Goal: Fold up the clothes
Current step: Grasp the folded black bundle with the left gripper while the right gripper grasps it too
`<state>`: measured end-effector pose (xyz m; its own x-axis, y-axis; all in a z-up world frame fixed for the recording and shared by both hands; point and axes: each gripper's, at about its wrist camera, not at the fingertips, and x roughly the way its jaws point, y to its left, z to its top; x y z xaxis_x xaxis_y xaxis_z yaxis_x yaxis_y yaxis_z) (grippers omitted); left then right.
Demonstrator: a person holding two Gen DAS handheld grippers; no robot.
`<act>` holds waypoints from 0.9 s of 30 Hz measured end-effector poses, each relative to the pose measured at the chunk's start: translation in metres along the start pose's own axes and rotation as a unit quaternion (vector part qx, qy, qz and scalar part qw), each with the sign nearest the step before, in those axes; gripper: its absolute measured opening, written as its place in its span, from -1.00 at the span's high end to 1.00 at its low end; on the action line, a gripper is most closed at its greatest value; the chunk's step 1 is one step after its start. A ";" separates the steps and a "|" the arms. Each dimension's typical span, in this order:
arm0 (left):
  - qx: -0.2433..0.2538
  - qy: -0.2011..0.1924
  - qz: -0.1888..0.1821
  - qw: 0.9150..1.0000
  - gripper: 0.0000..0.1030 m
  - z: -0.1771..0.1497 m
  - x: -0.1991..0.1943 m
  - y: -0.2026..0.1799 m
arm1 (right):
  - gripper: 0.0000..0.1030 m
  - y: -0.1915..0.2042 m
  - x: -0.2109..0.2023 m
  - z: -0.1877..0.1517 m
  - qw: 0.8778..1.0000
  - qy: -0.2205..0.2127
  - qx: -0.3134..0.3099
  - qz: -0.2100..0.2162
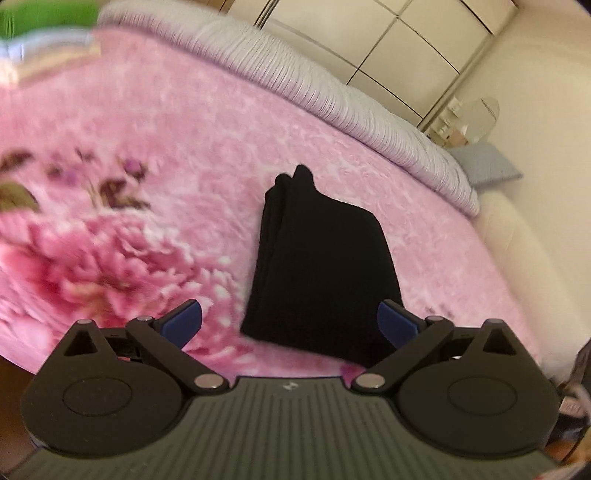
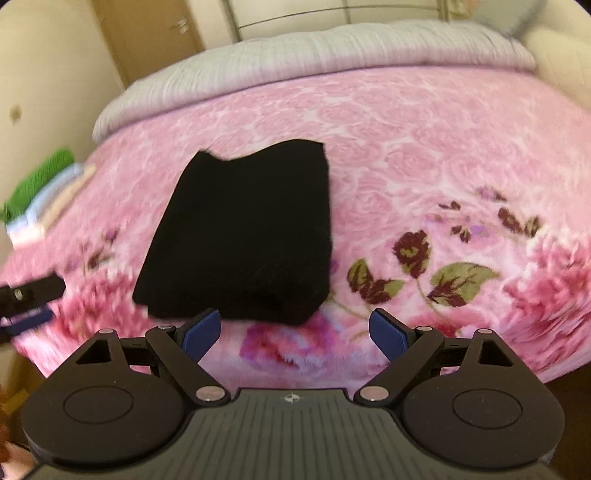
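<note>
A black garment [image 1: 317,266] lies folded into a compact rectangle on the pink floral blanket [image 1: 147,147]. It also shows in the right wrist view [image 2: 243,236]. My left gripper [image 1: 291,325] is open and empty, just short of the garment's near edge. My right gripper [image 2: 295,332] is open and empty, also just short of the garment's near edge. The left gripper shows at the left edge of the right wrist view [image 2: 26,302].
A stack of folded clothes, green on top [image 2: 40,192], sits at the blanket's far left side; it also shows blurred in the left wrist view [image 1: 44,22]. A grey quilt [image 2: 314,48] lies along the bed's far side. Wardrobe doors [image 1: 406,44] stand behind.
</note>
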<state>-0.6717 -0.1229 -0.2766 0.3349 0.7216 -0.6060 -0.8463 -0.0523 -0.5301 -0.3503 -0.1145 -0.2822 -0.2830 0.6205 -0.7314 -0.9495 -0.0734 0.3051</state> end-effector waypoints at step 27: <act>-0.160 0.149 -0.172 0.960 0.18 0.043 0.181 0.072 | -0.35 -0.094 0.164 0.058 0.935 0.092 0.252 0.231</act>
<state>-0.6896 0.0334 -0.3985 0.7166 0.5066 -0.4794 -0.5094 -0.0895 -0.8559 -0.2997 0.0391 -0.3952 -0.7099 0.4649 -0.5291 -0.5491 0.1052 0.8291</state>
